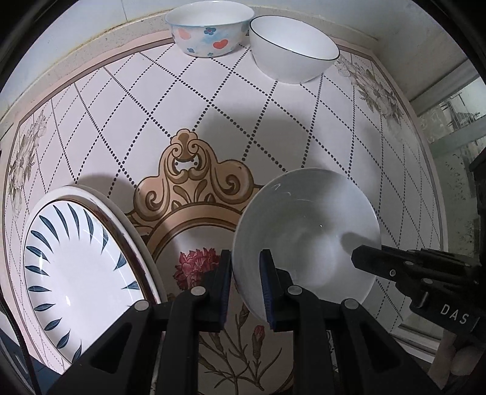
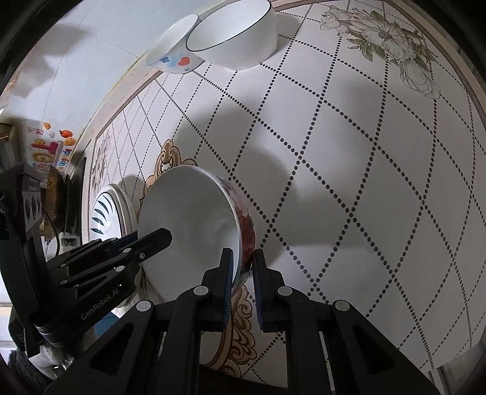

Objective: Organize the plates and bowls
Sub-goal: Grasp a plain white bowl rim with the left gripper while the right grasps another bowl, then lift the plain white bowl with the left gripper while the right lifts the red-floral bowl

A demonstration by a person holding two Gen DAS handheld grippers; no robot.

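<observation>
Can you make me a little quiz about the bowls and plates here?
1. True or false: both grippers hold the same bowl.
2. How many bowls stand at the far edge of the table? A) one B) two C) four
3. What is painted on the plate's rim?

Key:
1. True: the left gripper and the right gripper each pinch the rim of the big bowl.
2. B: the heart bowl and the white bowl.
3. Dark blue leaves, on the plate.

Both wrist views steeply down, close, sharing bowl (image 1: 306, 240)
</observation>
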